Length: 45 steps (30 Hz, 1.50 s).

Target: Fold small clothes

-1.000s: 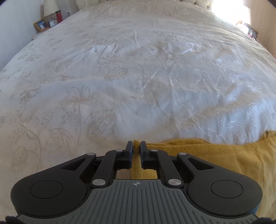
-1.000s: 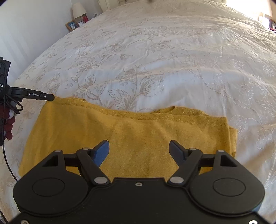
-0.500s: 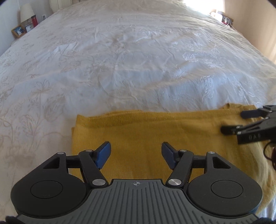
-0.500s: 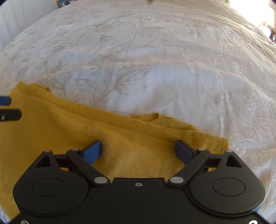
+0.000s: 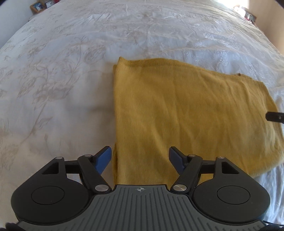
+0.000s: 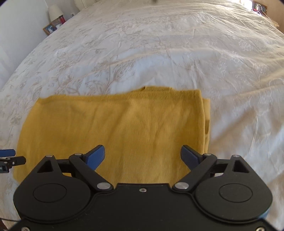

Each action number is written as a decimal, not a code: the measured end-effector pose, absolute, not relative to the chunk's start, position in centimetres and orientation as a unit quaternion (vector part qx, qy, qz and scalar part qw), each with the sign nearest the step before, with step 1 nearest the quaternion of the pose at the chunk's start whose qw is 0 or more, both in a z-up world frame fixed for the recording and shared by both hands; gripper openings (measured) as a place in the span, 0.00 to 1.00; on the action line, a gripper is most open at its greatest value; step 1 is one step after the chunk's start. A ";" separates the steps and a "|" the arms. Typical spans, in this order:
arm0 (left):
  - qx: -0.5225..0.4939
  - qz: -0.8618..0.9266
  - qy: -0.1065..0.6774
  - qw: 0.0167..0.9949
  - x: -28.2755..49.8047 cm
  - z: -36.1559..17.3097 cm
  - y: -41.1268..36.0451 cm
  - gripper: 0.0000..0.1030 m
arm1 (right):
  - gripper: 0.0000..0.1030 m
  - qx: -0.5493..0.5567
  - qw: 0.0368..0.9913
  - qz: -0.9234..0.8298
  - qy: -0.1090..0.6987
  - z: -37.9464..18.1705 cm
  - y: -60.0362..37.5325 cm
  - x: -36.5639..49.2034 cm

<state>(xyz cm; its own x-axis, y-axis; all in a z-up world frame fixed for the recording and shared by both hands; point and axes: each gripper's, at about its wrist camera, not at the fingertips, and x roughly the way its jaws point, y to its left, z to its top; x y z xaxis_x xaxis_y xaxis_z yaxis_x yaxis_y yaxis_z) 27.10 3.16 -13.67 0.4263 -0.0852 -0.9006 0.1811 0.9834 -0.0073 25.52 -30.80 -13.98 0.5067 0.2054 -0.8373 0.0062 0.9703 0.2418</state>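
Left gripper [image 5: 140,158] w/ jaws opening, nothing pinched, hangs over the near left edge of the folded mustard garment [image 5: 188,113]; right gripper [image 6: 142,156] is spread wide & empty above the garment's near right part. Garment lies flat on the bed [image 6: 159,53], white floral cover. Far back by the bed: lamp [image 6: 55,11] & photo frame [image 6: 50,28].

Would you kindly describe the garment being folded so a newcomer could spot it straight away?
A white bedspread with a faint floral print fills the view. Near its closest edge, under both open grippers, lies a mustard-yellow knit garment folded into a flat rectangle. It is the only coloured item on the pale bed.
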 end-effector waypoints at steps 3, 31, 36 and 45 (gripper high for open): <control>0.046 -0.079 0.538 0.838 25.8 -14.3 3.7 0.68 | 0.90 0.105 0.850 0.063 0.513 -14.7 -30.3 23.7; 0.019 -0.088 0.568 0.818 18.9 -16.1 8.2 0.91 | 0.99 0.165 0.824 -0.057 0.538 -14.6 -31.6 13.6; -0.005 -0.104 0.560 0.822 17.7 -15.3 8.6 0.91 | 0.99 0.187 0.825 -0.062 0.529 -13.9 -30.0 12.1; -0.041 -0.119 0.548 0.827 17.9 -12.8 8.1 0.91 | 0.99 0.217 0.835 -0.059 0.503 -12.3 -30.8 12.4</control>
